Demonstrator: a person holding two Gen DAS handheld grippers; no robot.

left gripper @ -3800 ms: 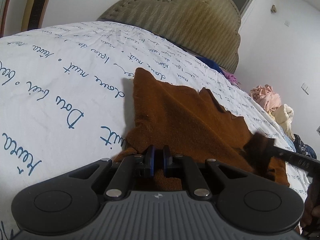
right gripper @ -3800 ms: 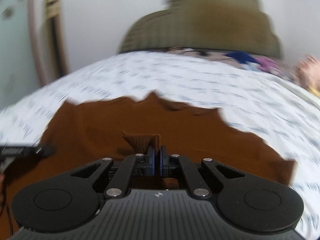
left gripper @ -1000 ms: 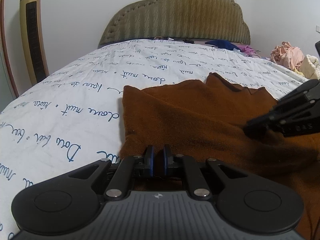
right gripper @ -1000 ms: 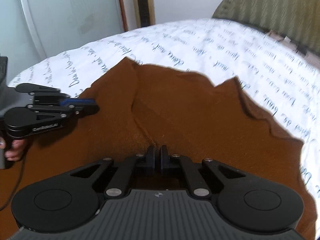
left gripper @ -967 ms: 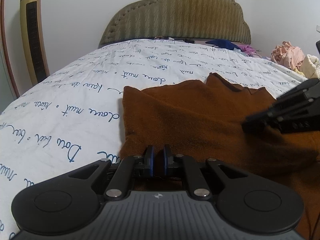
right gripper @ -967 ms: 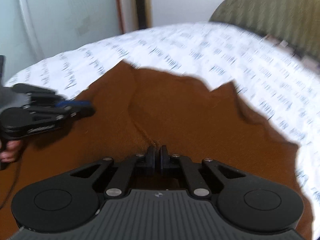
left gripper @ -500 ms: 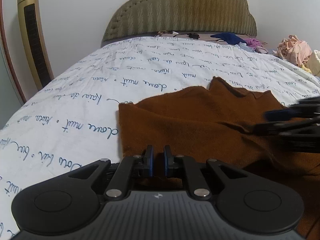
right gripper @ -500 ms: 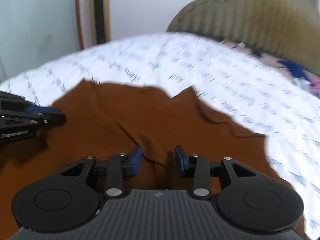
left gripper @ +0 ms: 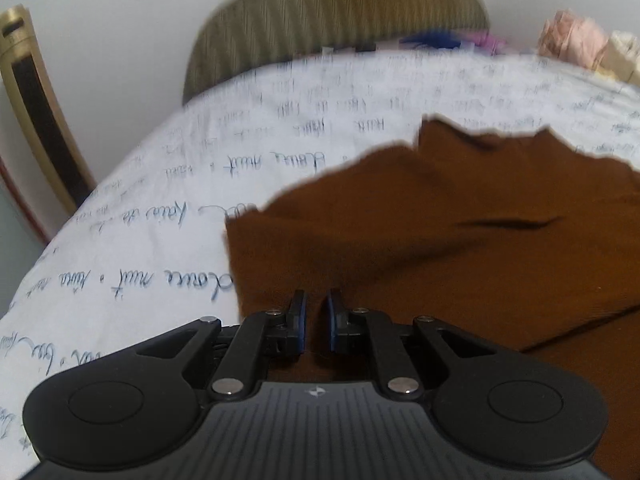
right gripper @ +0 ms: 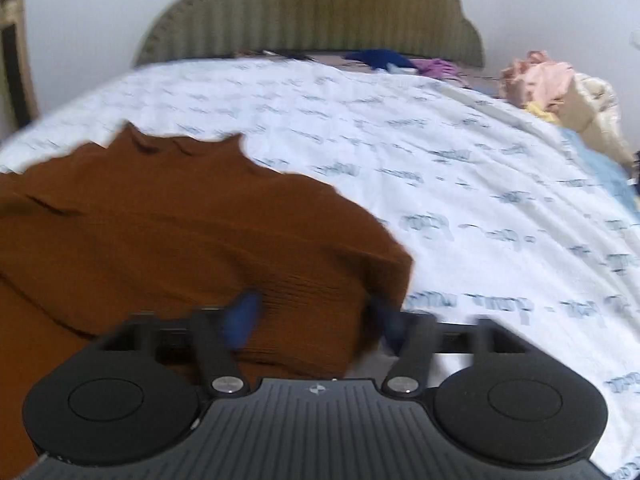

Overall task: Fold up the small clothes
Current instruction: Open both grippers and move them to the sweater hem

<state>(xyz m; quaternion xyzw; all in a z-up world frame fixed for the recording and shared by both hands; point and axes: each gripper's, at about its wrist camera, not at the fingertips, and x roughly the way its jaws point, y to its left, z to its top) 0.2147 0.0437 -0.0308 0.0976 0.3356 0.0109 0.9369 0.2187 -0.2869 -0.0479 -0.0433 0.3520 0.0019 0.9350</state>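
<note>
A rust-brown knit top [left gripper: 420, 232] lies spread on the white bed sheet [left gripper: 140, 248] with blue script. In the left wrist view my left gripper [left gripper: 314, 312] hovers over the top's near left edge, its blue pads slightly apart and nothing between them. In the right wrist view the same top [right gripper: 180, 232] fills the left half, with a folded sleeve edge under my right gripper [right gripper: 316, 316]. The right gripper's jaws are wide open and motion-blurred, over the cloth and holding nothing.
An olive padded headboard [right gripper: 312, 12] stands at the far end of the bed. A pile of pink and cream clothes [right gripper: 560, 84] lies at the far right, with blue and purple garments [right gripper: 396, 60] near the headboard. A gold-framed panel [left gripper: 36, 120] stands left.
Both grippers have let go of the brown top: the right opened wide and swung toward the right sleeve edge, the left opened slightly and pulled back. The right gripper has left the left wrist view.
</note>
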